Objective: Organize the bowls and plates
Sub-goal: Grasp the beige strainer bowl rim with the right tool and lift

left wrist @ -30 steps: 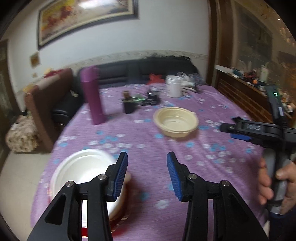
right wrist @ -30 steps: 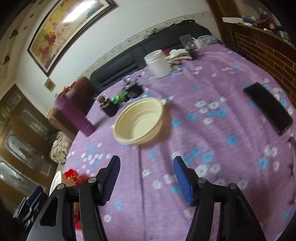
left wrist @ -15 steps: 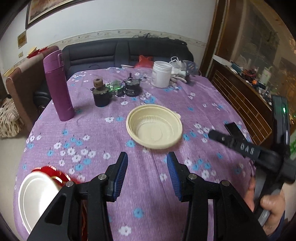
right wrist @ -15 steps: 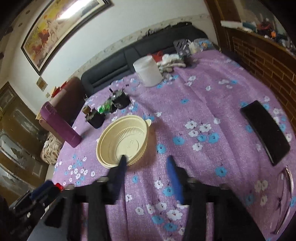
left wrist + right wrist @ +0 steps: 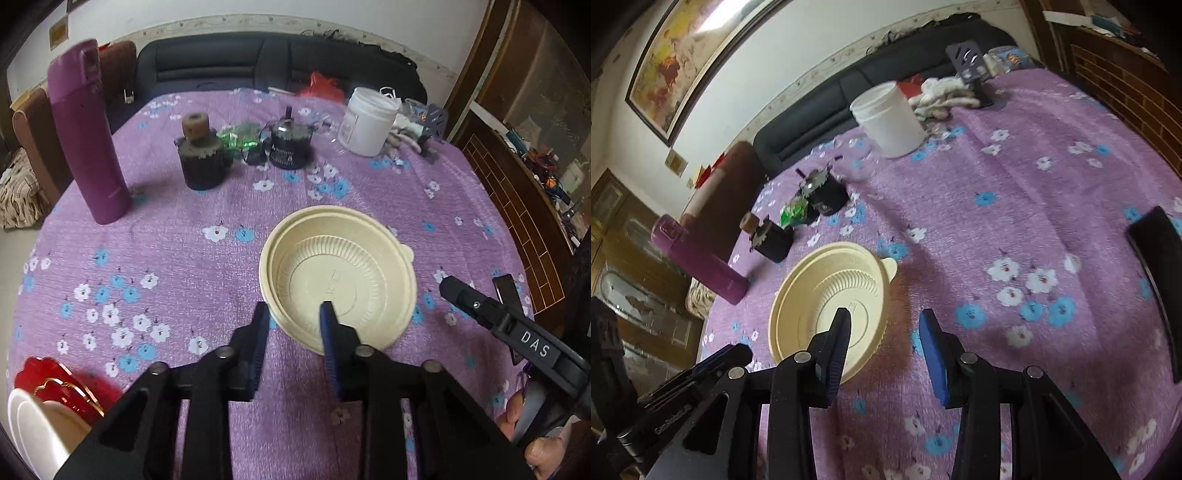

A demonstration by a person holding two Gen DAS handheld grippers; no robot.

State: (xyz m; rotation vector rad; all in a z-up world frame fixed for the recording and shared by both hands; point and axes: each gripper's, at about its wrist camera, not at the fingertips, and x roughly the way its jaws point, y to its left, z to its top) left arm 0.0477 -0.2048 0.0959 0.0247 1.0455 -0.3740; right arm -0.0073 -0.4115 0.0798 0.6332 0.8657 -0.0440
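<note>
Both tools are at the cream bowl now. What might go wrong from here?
1. The left tool is closing with the near rim of the cream bowl between its fingers; the thin, light-looking rim may flex or skid on the purple tablecloth.
2. The right tool straddles the same bowl's rim; two pulls could tip or tug it.
3. The red and white dishes sit at the table edge beside the left tool; a swing back could knock them.

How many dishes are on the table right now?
3 visible: a cream bowl mid-table, straddled by the closing left gripper; a red plate and a white bowl stacked at the near-left edge. Others may be hidden.
</note>
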